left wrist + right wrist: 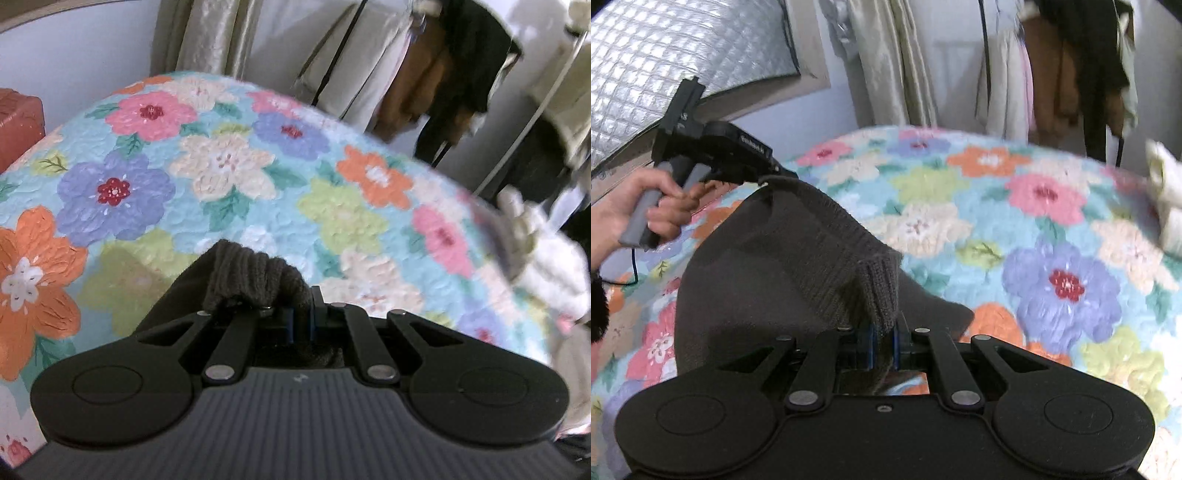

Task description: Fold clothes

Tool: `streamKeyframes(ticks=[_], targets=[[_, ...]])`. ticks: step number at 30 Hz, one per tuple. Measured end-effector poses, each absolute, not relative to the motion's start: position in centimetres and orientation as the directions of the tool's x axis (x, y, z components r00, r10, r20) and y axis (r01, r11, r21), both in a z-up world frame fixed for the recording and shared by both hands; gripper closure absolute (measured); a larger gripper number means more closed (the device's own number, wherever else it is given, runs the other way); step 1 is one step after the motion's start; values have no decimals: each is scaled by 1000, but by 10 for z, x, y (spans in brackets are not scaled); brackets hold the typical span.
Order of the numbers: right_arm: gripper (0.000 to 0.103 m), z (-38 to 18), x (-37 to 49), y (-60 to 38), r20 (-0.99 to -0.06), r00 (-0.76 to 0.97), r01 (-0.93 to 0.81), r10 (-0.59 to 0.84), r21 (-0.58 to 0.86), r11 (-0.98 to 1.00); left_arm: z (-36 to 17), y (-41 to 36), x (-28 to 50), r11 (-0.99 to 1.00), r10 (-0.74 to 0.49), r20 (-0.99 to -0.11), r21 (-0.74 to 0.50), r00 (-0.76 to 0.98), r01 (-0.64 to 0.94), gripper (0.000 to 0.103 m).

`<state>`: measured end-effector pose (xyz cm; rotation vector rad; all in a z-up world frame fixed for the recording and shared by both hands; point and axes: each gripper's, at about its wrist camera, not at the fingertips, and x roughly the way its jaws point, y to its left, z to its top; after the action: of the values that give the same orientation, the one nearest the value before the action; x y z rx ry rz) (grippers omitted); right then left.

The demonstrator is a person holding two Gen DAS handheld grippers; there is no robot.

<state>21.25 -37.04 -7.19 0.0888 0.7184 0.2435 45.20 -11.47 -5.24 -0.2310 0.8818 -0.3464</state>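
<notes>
Claws clamped on dark knit

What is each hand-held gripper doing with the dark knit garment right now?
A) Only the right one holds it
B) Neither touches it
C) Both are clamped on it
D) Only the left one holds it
C: the right hand-held gripper pinches a ribbed edge of the dark knit garment, and the left hand-held gripper has the knit bunched at its closed jaws, over the floral bedspread.
</notes>
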Motion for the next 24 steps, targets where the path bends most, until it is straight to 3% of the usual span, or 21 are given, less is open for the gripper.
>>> streamKeyframes(ticks=[5, 9, 15, 19, 24], targets=[[94, -99, 232, -380, -700, 678, -142, 224, 174, 974, -75, -127, 465, 935, -353, -782, -284, 514, 210, 84], [93, -105, 223, -369, -663, 723, -171, 195, 101, 980, -58, -106, 448, 906, -422, -725, -359, 544, 224, 58], [93, -98, 217, -361, -669, 729, -181, 141, 10, 983, -31, -75, 394, 897, -441, -649, -338, 620, 284, 42], [93, -98, 213, -357, -652, 754, -154, 79, -57, 986, -50, -66, 365, 874, -485, -696, -388, 529, 291, 41], [93, -102, 215, -362, -642, 764, -136, 68, -57, 989, -83, -76, 343, 932, -346, -770, -220, 535, 287, 41]])
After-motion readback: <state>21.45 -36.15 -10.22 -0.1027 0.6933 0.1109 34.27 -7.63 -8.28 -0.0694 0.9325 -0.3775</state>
